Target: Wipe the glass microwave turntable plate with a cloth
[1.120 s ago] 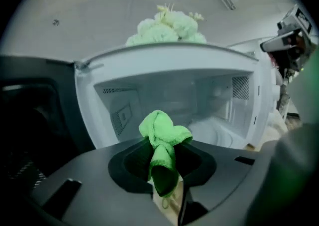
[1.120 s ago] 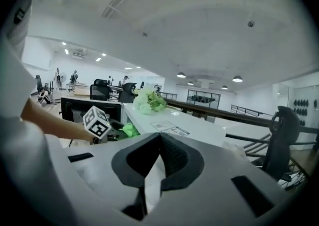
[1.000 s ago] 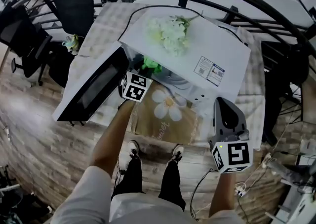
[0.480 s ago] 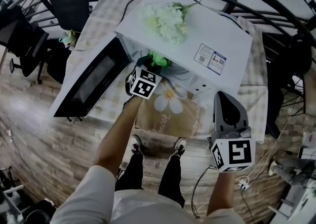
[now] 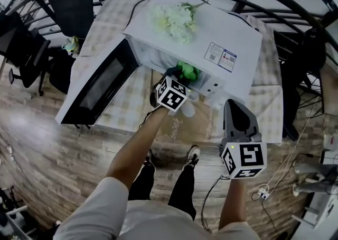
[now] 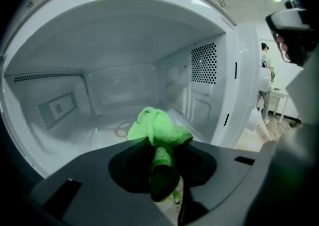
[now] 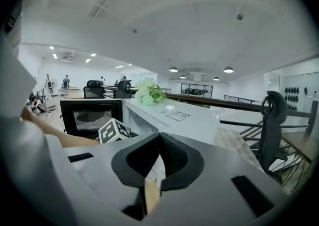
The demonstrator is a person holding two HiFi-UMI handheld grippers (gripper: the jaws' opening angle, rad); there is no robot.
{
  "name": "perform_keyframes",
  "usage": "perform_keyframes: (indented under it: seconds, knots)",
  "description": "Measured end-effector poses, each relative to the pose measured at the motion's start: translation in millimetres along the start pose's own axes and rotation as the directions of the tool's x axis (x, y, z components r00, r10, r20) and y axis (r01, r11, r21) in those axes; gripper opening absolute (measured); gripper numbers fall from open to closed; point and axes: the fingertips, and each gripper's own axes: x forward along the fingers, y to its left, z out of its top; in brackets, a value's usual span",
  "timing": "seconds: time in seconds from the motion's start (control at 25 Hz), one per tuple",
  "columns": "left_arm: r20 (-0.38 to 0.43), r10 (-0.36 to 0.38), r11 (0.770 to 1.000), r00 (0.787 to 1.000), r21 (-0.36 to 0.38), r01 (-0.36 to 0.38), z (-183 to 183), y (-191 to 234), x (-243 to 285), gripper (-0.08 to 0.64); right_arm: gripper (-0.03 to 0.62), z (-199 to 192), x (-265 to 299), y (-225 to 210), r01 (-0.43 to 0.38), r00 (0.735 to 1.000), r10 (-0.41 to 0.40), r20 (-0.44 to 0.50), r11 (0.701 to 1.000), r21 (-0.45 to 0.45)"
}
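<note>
The head camera looks steeply down from above the person: the microwave (image 5: 211, 33) lies at 12 o'clock, its open door (image 5: 97, 88) at 10, the left gripper (image 5: 179, 80) near centre and the right gripper (image 5: 236, 111) at 4. The left gripper camera sits close at the oven mouth and faces into the white cavity (image 6: 119, 85), with the cloth (image 6: 157, 128) just ahead of the lens. The right gripper camera stands outside and farther back, looking level across the microwave. With the head view it shares the flowers (image 7: 148, 92), the door and the left gripper's marker cube (image 7: 113, 130), seen at 8 o'clock.
</note>
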Motion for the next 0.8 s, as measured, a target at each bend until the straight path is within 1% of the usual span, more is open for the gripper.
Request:
perform_keyframes:
  seconds: [0.12, 0.2, 0.28, 0.32, 0.4, 0.52, 0.6, 0.68, 0.72, 0.8]
  knots:
    - [0.013, -0.067, 0.998, 0.998, 0.015, 0.066, 8.5, -19.0, 3.6, 0.124, 0.014, -4.0, 1.2, 3.3, 0.013, 1.000, -0.013, -0.014, 1.000, 0.013]
    - [0.040, -0.110, 0.994, 0.993, 0.019, 0.109, 14.2, -26.6, 1.5, 0.124, 0.014, -7.7, 5.0, 7.8, 0.015, 1.000, -0.015, -0.024, 1.000, 0.019]
    - [0.083, -0.113, 0.994, 0.990, 0.009, 0.113, 19.0, -20.9, -7.4, 0.124, 0.014, -12.4, 11.1, 15.0, 0.012, 0.999, -0.011, -0.036, 1.000, 0.026]
    - [0.104, -0.099, 0.995, 0.990, 0.006, 0.099, 20.5, -12.8, -13.3, 0.124, 0.014, -15.2, 15.0, 19.1, 0.009, 0.999, -0.008, -0.042, 1.000, 0.030]
    - [0.131, -0.049, 0.999, 0.990, 0.009, 0.048, 21.1, 11.1, -24.2, 0.124, 0.014, -22.1, 23.6, 27.1, 0.003, 0.998, -0.001, -0.059, 0.999, 0.037]
    - [0.126, 0.067, 0.998, 0.990, 0.008, -0.068, 15.1, 60.4, -34.6, 0.124, 0.014, -34.5, 37.7, 37.8, -0.008, 0.996, 0.013, -0.092, 0.999, 0.050]
    - [0.104, 0.158, 0.987, 0.982, -0.003, -0.158, 8.4, 97.6, -38.7, 0.124, 0.014, -41.7, 45.1, 44.9, -0.019, 0.993, 0.025, -0.111, 0.998, 0.060]
    - [0.082, 0.235, 0.972, 0.969, -0.007, -0.235, 3.0, 128.9, -39.1, 0.124, 0.014, -47.6, 49.2, 49.7, -0.026, 0.992, 0.034, -0.125, 0.997, 0.067]
    - [0.071, 0.258, 0.966, 0.963, -0.005, -0.259, 1.0, 140.0, -37.2, 0.124, 0.014, -49.9, 50.7, 51.3, -0.028, 0.991, 0.037, -0.129, 0.997, 0.068]
    - [0.044, 0.263, 0.965, 0.964, 0.002, -0.263, -3.1, 149.9, -28.9, 0.118, 0.014, -53.5, 53.7, 53.6, -0.034, 0.990, 0.044, -0.137, 0.997, 0.069]
